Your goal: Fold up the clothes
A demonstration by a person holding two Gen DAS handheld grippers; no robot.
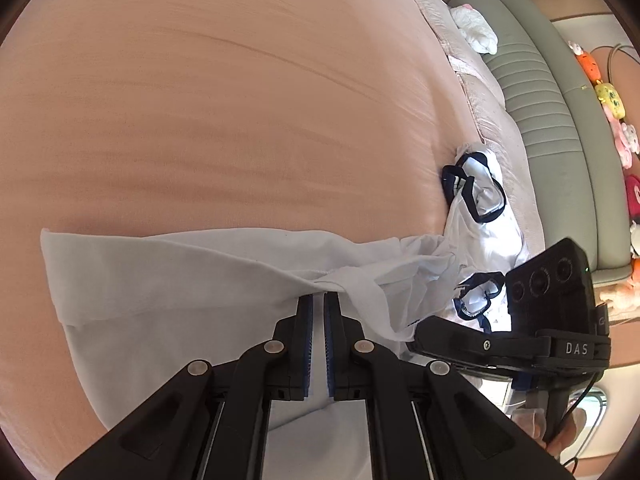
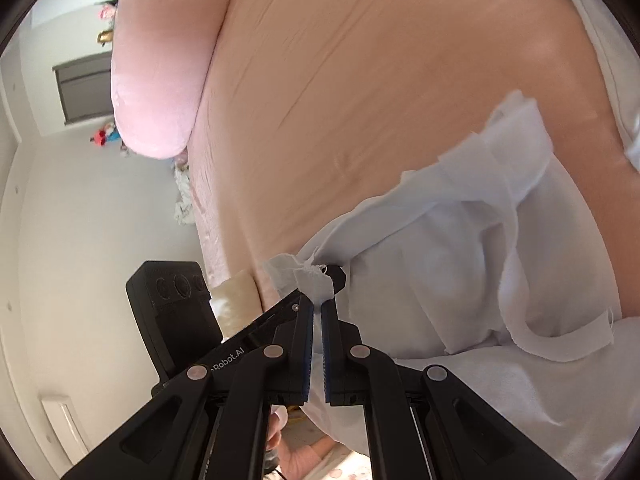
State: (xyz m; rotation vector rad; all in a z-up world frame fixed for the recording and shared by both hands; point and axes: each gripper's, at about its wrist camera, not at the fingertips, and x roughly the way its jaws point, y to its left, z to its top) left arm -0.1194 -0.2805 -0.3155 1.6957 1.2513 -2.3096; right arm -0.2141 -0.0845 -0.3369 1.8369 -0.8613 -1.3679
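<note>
Clamping a bunched hem of the white garment [image 1: 168, 280], the left gripper [image 1: 318, 300] shows in the left wrist view with its jaws nearly together and cloth pinched at the tips. The garment lies on the peach bed sheet [image 1: 200, 100], its near part spread flat and its far end crumpled beside a navy-trimmed white garment [image 1: 480, 200] toward the grey headboard [image 1: 532, 112]. Judged thin, light and limp, the cloth will sag and wrinkle from any single hold; edges and corners are the sound grasp points. Its long axis appears to run across the sheet, from the flat end toward the headboard. The other handheld unit [image 1: 552, 312] sits just beside that crumpled end. In the right wrist view, the right gripper [image 2: 318, 304] is likewise closed on a frayed corner of the same garment [image 2: 460, 280], which drapes over the sheet [image 2: 380, 80], well apart from the pink pillow [image 2: 160, 80]. Raw edges suggest gentle tension only.
</note>
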